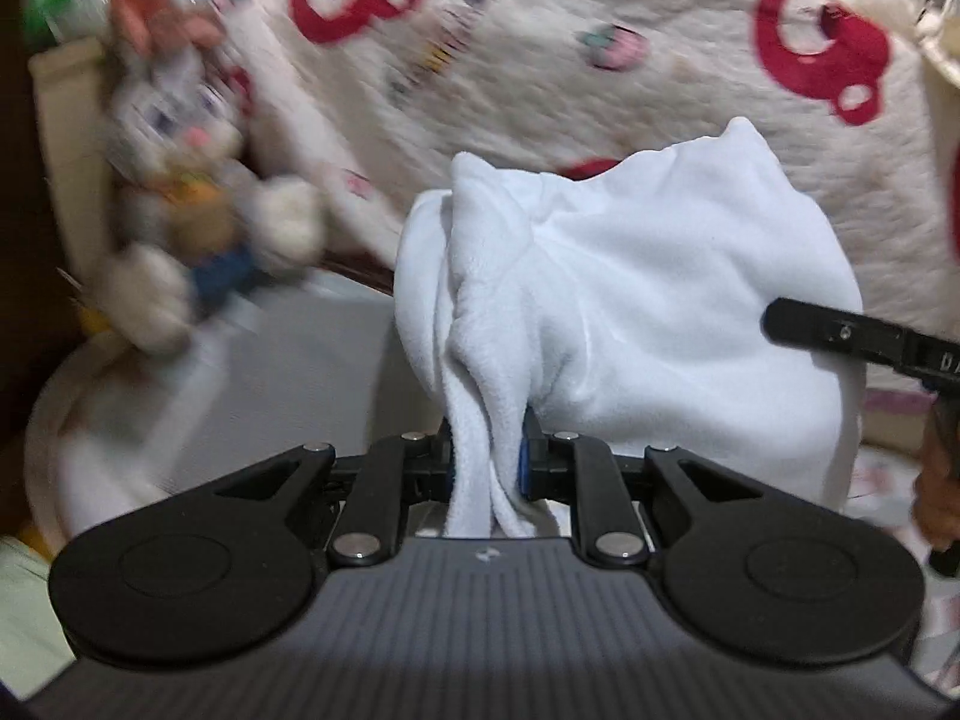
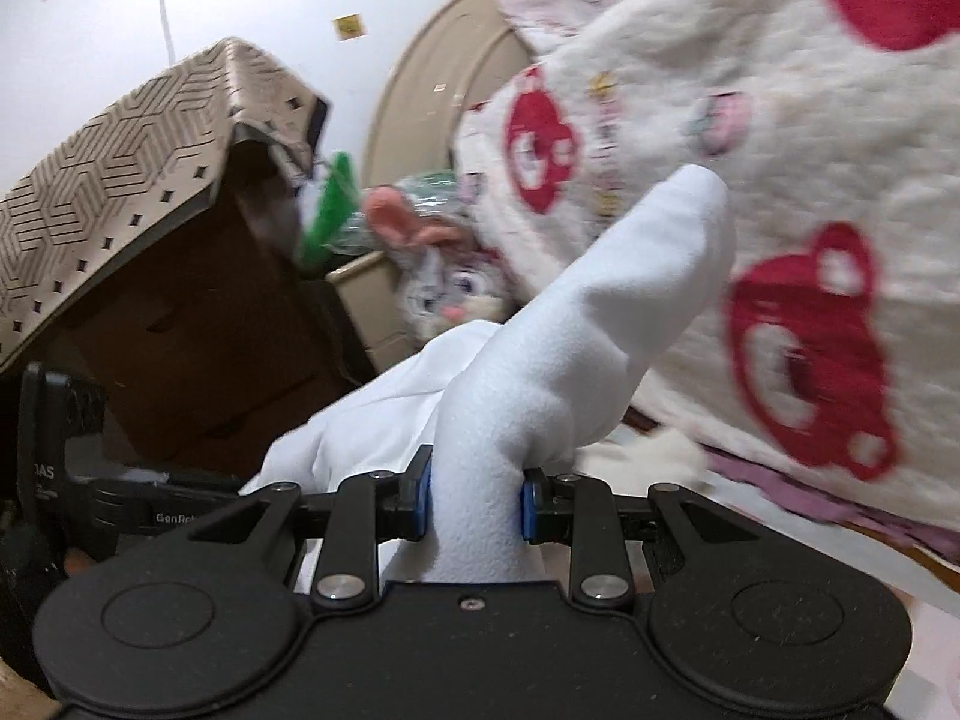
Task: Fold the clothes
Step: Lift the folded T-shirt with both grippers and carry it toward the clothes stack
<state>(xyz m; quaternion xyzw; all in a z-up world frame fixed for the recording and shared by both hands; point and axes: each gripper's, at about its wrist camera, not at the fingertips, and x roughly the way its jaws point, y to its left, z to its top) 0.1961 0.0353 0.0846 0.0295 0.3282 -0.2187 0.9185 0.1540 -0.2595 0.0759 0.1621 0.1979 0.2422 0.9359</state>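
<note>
A white fleece garment (image 1: 648, 300) hangs bunched in the air between both grippers. My left gripper (image 1: 487, 456) is shut on a gathered fold of it, the cloth spilling out between the blue pads. In the right wrist view the same white garment (image 2: 600, 324) stands up in a thick roll, and my right gripper (image 2: 474, 501) is shut on that roll. The right gripper's black body (image 1: 864, 342) shows at the right edge of the left wrist view, against the garment. The left gripper's body (image 2: 66, 480) shows at the left edge of the right wrist view.
A cream quilt with red prints (image 1: 540, 48) fills the background. A plush rabbit (image 1: 186, 180) sits at the left, also visible as the rabbit (image 2: 444, 288) in the right wrist view. A patterned cover (image 2: 120, 192) drapes a dark box. A beige round panel (image 2: 432, 90) leans on the wall.
</note>
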